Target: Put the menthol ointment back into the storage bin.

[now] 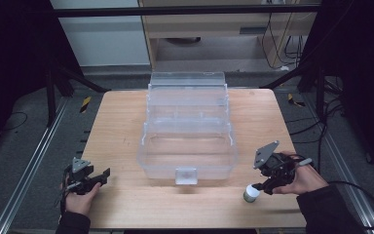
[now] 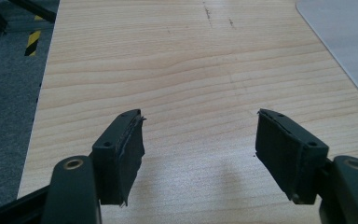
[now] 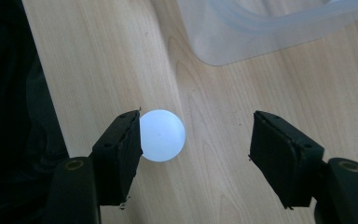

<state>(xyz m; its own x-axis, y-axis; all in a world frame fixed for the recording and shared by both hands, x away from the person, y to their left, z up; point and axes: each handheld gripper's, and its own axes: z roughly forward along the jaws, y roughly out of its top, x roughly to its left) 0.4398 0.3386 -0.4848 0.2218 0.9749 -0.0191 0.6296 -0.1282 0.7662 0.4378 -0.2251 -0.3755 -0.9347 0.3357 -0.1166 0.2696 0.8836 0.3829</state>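
The left gripper [image 1: 99,176] is held spread over the bare light wooden table [image 1: 126,146]. The clear plastic tiered box [image 1: 187,129] stands at centre. The small white-capped round jar [image 1: 251,193] sits between the spread jaws of the right gripper [image 1: 263,187], against one pad.

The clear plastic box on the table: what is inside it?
Through the walls of the clear plastic box the wooden table shows, and no item lies in its front compartment. The stepped rear trays are too blurred by glare to tell.
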